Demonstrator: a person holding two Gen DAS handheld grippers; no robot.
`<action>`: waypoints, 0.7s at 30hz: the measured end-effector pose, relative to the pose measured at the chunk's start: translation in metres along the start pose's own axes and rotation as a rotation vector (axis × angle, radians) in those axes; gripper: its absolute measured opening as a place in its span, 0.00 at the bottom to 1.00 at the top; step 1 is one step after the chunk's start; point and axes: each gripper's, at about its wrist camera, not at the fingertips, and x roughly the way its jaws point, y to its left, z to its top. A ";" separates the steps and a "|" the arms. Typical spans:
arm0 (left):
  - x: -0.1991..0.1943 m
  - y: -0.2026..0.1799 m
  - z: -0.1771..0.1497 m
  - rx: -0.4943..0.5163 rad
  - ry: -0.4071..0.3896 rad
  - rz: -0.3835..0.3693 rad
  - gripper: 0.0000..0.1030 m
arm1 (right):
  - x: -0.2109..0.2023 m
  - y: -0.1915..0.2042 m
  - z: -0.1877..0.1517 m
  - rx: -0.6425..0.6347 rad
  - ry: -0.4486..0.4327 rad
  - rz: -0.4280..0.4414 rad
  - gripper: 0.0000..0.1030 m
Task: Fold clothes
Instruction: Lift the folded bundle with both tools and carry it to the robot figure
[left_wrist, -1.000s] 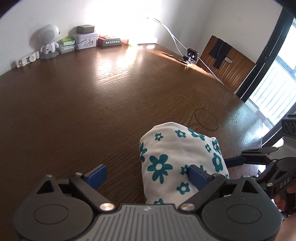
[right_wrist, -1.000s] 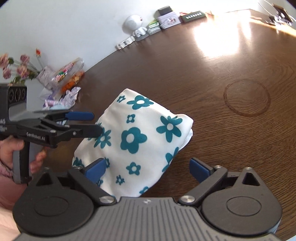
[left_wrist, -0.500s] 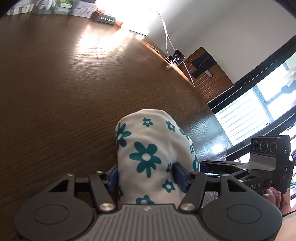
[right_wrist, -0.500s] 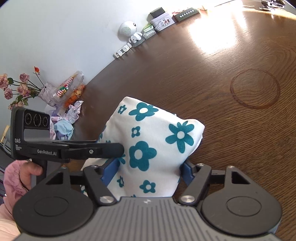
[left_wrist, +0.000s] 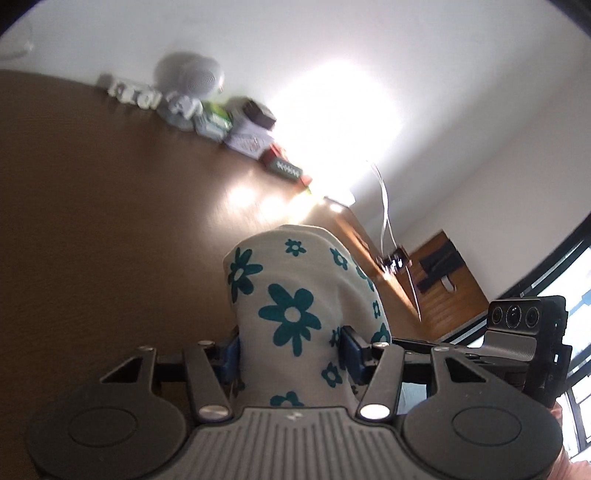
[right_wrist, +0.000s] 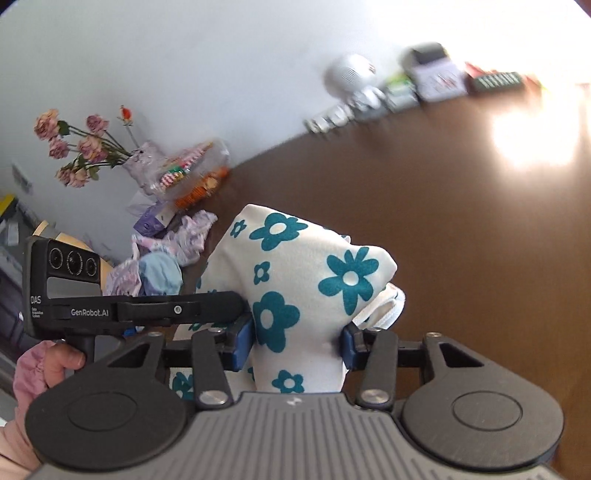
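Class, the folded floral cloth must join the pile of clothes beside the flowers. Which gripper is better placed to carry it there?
Left, probably. Both the left gripper and right gripper clamp the floral cloth, but the left one sits nearer the clothes pile.

right gripper (right_wrist: 297, 345) clamps floral cloth (right_wrist: 295, 295) | left gripper (right_wrist: 236, 310) alongside, touching cloth

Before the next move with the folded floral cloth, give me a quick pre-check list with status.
1. Left gripper shut on the floral cloth: ok.
2. Right gripper shut on the same cloth: ok.
3. Fold intact: not ok, a white edge spills out by the right gripper's right finger.
4. Cloth clear of the table: cannot tell, underside hidden.
5. Clothes pile apart from the cloth: ok.
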 end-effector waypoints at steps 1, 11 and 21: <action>0.001 0.006 0.016 -0.019 -0.032 0.012 0.51 | 0.010 0.005 0.021 -0.031 -0.001 0.005 0.45; 0.057 0.111 0.145 -0.235 -0.224 0.096 0.51 | 0.142 -0.019 0.185 -0.148 0.018 -0.048 0.44; 0.107 0.198 0.172 -0.416 -0.271 0.116 0.52 | 0.240 -0.062 0.224 -0.087 0.013 -0.076 0.47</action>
